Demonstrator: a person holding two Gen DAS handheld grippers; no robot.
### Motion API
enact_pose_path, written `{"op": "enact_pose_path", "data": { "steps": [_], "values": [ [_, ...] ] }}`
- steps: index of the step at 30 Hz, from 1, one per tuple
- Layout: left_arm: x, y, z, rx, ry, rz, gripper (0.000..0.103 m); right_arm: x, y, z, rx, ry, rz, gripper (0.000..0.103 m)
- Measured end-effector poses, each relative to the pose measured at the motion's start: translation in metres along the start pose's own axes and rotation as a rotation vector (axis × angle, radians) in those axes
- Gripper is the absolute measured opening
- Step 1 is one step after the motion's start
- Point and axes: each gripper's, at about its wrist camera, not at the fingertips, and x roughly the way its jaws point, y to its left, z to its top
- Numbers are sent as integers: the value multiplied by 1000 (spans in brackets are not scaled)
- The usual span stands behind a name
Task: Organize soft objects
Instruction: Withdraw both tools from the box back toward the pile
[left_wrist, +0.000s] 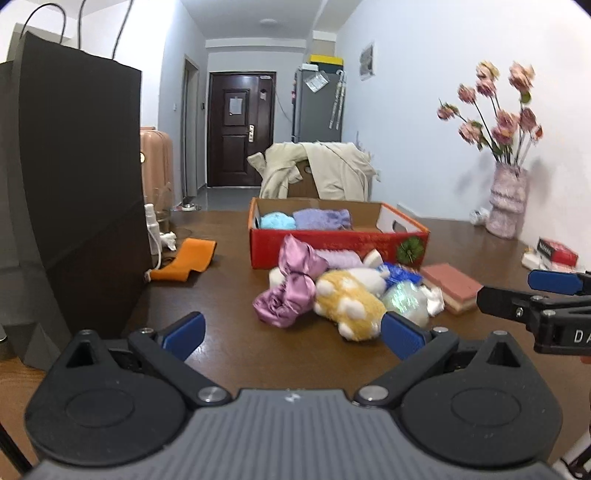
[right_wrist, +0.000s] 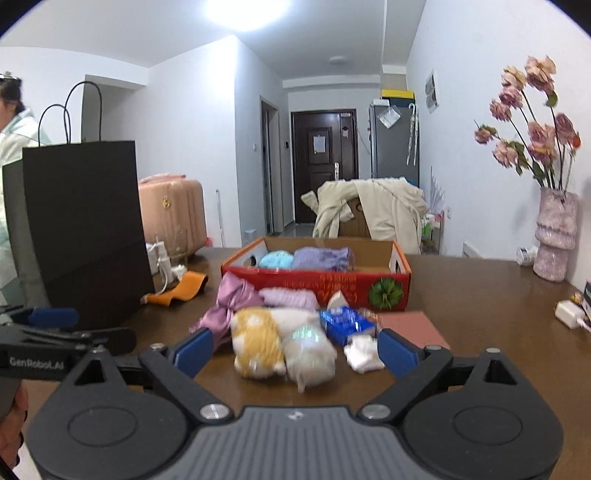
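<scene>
Left wrist view: left claw (left_wrist: 291, 334) spread wide and empty above the tabletop (left_wrist: 221, 295), yellow plush toy (left_wrist: 349, 304) just ahead between its fingers, purple satin scrunchie (left_wrist: 290, 291) beside it, red cardboard box (left_wrist: 332, 243) beyond; right claw (right_wrist: 295, 354) likewise wide, empty.

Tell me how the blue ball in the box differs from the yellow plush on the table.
The blue ball is round, plain light blue and lies inside the red box; the yellow plush is elongated, yellow with white patches, and lies outside on the table in the pile. The plush looks bigger, though it is nearer. Both look soft and fuzzy.
</scene>
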Motion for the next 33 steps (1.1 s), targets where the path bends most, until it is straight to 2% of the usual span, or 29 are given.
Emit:
{"op": "enact_pose_path", "data": {
  "steps": [7, 14, 19, 23, 27, 30, 33],
  "values": [
    [9, -12, -11, 16, 49, -8, 103, -6, -6, -23, 12, 46, -27, 95],
    [22, -14, -11, 27, 69, -6, 103, 2, -13, -21, 29, 43, -15, 93],
    [44, -4, -12, -1, 113, 10, 103, 19, -10, -21, 24, 59, -6, 92],
    [64, 0, -8, -28, 139, -18, 103, 34, -12, -19, 22, 77, 0, 82],
    [85, -5, 1, -2, 128, -38, 103, 55, -16, -11, 12, 94, 2, 71],
    [103, -2, 12, 6, 120, -29, 103, 72, -16, 1, 6, 92, 3, 69],
    [124, 6, 19, -2, 133, -28, 102, 92, -12, 16, -4, 87, 50, 67]
  ]
}}
